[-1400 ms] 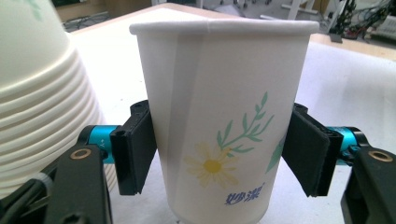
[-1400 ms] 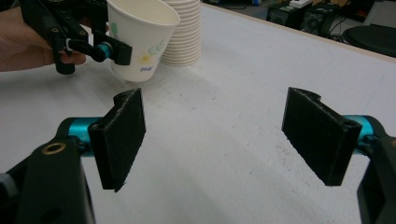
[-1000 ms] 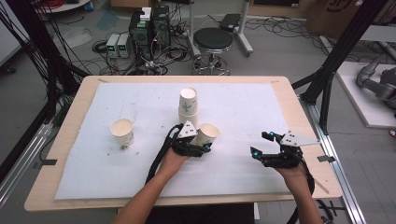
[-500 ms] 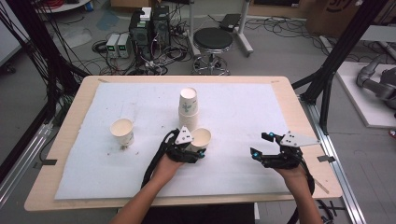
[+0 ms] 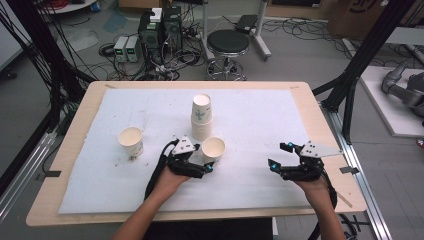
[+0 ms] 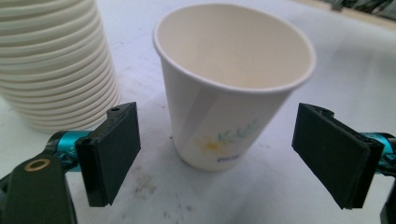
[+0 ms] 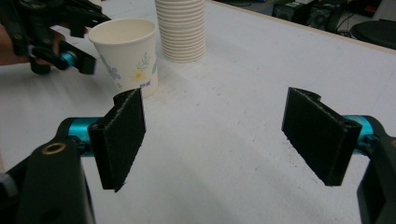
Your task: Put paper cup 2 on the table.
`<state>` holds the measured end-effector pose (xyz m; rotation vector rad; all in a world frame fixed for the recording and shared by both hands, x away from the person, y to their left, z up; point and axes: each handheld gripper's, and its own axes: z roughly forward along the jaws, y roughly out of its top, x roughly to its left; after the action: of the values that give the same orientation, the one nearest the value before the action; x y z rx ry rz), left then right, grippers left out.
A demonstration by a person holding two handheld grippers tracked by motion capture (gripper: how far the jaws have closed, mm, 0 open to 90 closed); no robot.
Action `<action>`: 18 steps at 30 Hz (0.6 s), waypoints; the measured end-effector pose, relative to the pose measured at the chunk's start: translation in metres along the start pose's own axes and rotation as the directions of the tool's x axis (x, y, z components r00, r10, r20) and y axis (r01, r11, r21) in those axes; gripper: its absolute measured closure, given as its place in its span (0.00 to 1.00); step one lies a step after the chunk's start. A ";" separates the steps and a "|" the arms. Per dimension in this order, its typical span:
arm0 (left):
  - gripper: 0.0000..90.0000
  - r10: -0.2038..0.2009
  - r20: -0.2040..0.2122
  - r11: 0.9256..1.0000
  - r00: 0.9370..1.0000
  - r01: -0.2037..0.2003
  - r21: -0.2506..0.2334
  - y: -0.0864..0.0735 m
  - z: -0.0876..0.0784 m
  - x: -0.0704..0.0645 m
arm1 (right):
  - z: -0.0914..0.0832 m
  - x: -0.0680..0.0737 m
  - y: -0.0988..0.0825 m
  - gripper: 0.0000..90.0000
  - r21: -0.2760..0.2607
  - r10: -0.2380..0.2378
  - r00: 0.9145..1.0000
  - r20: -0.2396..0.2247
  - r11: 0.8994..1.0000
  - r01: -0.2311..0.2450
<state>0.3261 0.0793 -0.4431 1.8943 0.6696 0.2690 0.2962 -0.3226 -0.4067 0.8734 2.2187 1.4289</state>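
One wide wooden surface [image 5: 80, 120] carries a white foam mat [image 5: 260, 125] over most of its top; on that mat, near the centre of the high view, stands a tall stack of nested white paper cups [image 5: 201, 117], upright, with ribbed rims that show at ten o'clock in the left hand-held gripper view; a single white paper cup with a flower print [image 5: 213, 150] stands upright just beside the stack, at about five o'clock from it, mouth up and empty; a second lone white paper cup [image 5: 130, 141] stands well apart at about eight o'clock from the stack.

Left hand-held gripper [image 5: 202, 169] lies low on the mat at six o'clock from the flowered cup; its jaws have just been opening and now stand spread, one black pad on each side of the cup's lower wall with white mat showing in the gaps, so neither pad presses on the cup; the cup rests on the mat on its own base.

Right hand-held gripper [image 5: 280, 156] rests well apart at three o'clock from the flowered cup; its jaws are spread wide with bare mat between them; its view looks toward the flowered cup and the stack at eleven o'clock.
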 end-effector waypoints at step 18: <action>0.18 -0.031 -0.085 0.961 0.996 0.006 -0.277 -0.027 -0.117 0.021 | 0.003 0.013 -0.002 0.24 0.021 -0.003 0.998 0.059 1.000 0.002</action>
<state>0.2788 0.1893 -0.4218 1.6145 0.6716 0.4147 0.2872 -0.3127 -0.4094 0.9080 2.1941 1.3632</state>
